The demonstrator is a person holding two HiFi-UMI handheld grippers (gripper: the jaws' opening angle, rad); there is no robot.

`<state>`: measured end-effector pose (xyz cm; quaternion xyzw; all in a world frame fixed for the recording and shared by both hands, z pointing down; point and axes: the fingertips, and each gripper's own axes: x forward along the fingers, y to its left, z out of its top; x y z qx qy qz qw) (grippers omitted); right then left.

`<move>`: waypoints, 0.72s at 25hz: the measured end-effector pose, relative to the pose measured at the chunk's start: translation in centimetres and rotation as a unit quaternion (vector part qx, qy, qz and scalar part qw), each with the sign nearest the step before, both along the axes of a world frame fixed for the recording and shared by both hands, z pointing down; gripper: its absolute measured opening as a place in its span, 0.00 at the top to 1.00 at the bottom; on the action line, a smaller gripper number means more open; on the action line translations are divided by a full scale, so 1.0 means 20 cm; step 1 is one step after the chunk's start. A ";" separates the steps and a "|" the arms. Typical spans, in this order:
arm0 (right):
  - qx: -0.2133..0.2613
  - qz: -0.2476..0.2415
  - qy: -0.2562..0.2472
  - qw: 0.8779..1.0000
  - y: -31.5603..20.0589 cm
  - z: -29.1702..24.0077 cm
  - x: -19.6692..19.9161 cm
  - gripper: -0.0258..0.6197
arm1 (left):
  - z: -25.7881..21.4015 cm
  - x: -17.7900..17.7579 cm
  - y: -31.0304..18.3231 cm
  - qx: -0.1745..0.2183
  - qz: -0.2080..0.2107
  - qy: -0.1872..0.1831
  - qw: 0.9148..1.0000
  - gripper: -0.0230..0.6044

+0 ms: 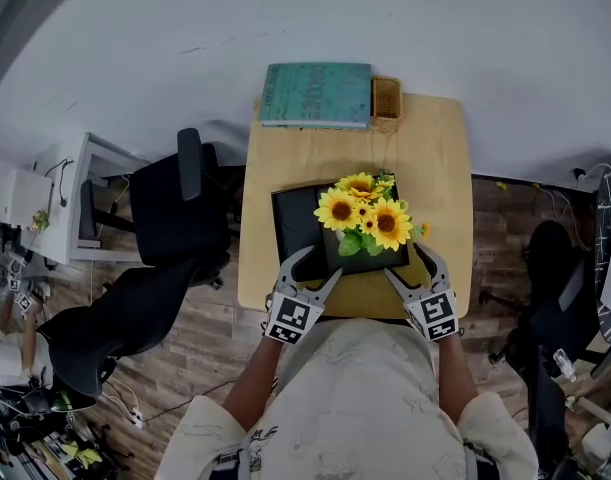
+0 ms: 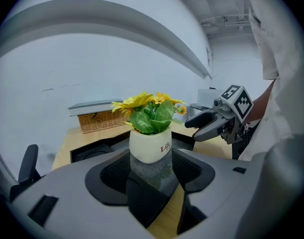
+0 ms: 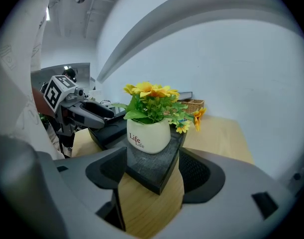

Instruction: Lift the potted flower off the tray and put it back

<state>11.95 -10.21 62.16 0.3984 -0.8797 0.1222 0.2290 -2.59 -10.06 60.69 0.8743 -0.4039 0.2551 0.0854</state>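
At my pale wooden square table (image 1: pixel 440 158), the potted flower waits for its lift. The black rectangular tray (image 1: pixel 295 218) lies toward the table's 6 o'clock edge. A teal hardcover book (image 1: pixel 317 94) sits at the 12 o'clock edge, with a small woven wicker basket (image 1: pixel 385 101) just beside it at 1 o'clock.

The white ceramic pot of yellow artificial sunflowers (image 1: pixel 363 213) stands upright on the tray's 3 o'clock half, not yet raised. My left gripper (image 1: pixel 320 264) hovers at the pot's 7 o'clock and my right gripper (image 1: pixel 407 261) at its 5 o'clock. Both are over the tray's near edge.

The left gripper view has the jaws spread wide and holding nothing. The pot (image 2: pixel 150 146) is just beyond their tips, and the tray's grey surface shows between them. The right gripper view shows the same: jaws parted and empty, the tray's corner (image 3: pixel 154 176) in the gap and the pot (image 3: pixel 148 136) ahead.

I judge this the approach, before any grasp. The next move likely calls for bringing the jaws in to the pot's rounded sides. They should press evenly below the leaves, then raise it straight so it does not tip.
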 end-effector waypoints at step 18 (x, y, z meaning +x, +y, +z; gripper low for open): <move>0.070 0.026 -0.021 0.997 -0.08 -0.29 0.04 0.46 | -0.22 -0.01 -0.05 0.056 -0.009 0.030 0.998 0.54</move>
